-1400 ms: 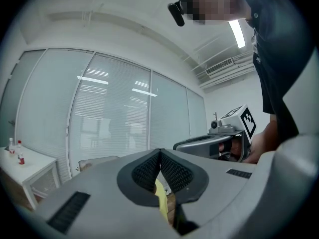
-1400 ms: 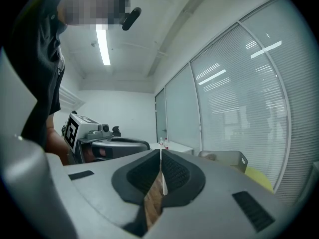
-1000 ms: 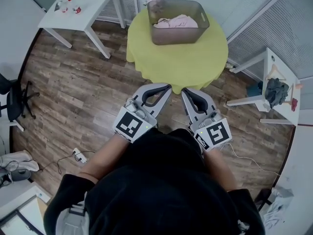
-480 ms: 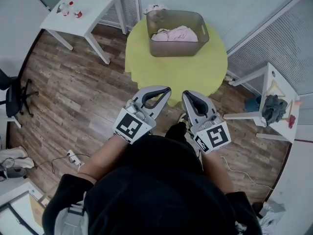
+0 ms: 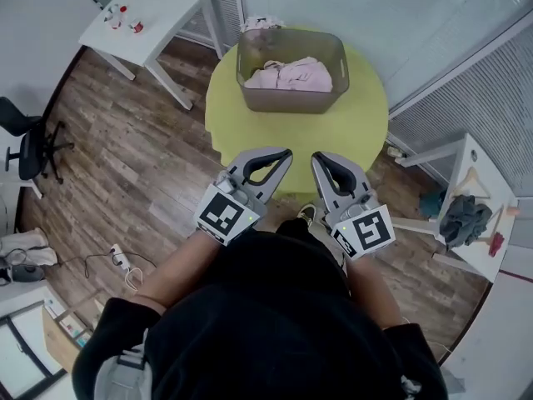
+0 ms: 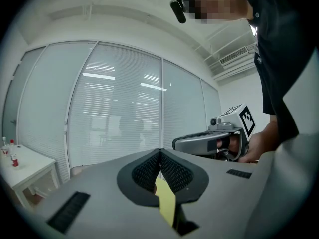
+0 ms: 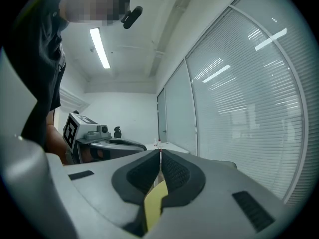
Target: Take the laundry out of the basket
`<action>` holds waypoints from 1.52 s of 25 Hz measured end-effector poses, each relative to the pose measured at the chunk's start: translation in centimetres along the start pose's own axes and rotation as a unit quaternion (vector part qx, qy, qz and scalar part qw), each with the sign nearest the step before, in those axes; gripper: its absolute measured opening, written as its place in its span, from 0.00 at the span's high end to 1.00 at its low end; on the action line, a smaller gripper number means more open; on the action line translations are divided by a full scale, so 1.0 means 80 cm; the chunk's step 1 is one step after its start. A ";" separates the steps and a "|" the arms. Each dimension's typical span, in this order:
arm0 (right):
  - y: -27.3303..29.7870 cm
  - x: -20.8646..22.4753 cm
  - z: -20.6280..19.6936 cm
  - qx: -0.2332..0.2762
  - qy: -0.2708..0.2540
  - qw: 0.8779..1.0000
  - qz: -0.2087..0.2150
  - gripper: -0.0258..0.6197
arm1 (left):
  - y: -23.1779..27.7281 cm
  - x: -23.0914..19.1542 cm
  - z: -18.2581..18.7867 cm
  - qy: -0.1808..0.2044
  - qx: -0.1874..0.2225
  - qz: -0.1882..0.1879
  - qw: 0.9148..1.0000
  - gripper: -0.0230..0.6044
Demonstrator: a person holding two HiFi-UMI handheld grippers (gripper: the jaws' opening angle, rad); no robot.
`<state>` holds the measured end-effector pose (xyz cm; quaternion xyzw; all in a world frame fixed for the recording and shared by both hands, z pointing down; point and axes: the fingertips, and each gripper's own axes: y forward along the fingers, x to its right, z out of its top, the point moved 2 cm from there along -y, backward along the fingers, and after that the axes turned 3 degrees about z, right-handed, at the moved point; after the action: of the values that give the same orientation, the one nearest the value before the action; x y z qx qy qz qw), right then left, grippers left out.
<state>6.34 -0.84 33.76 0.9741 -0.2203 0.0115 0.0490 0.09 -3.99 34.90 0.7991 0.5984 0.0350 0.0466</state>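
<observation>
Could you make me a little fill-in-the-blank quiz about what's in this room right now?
The basket stands on a round ___ tablecloth.
The laundry inside it is ___.
The left claw and right claw are both ___, holding nothing.
Missing words: yellow, pink, shut.

Bright, even indoor light with no hard shadows.
A ceiling strip light (image 7: 100,48) glares and streaks across the glass wall (image 6: 114,113). The head view bends at its edges, and dark round vignettes ring both gripper views. The left gripper (image 6: 160,151) and right gripper (image 7: 160,152) look soft up close.
</observation>
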 end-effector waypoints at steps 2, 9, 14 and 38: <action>-0.005 0.025 -0.003 0.001 0.004 1.000 0.009 0.92 | 0.023 0.002 0.001 -0.005 -0.001 0.012 1.000 0.95; -0.030 0.092 -0.008 0.000 0.012 0.999 0.040 0.92 | 0.086 0.022 0.007 -0.023 -0.001 0.051 0.998 0.95; -0.044 0.128 -0.013 -0.002 0.013 0.998 0.061 0.92 | 0.121 0.034 0.008 -0.020 -0.008 0.067 0.997 0.95; 0.101 0.212 -0.040 -0.080 -0.019 0.986 0.143 0.92 | 0.179 -0.110 -0.017 -0.033 0.011 0.139 0.990 0.95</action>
<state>18.15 -15.04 38.43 0.9254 -0.3587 -0.0183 0.1207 11.12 -16.38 37.94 0.8758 0.4798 0.0083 0.0522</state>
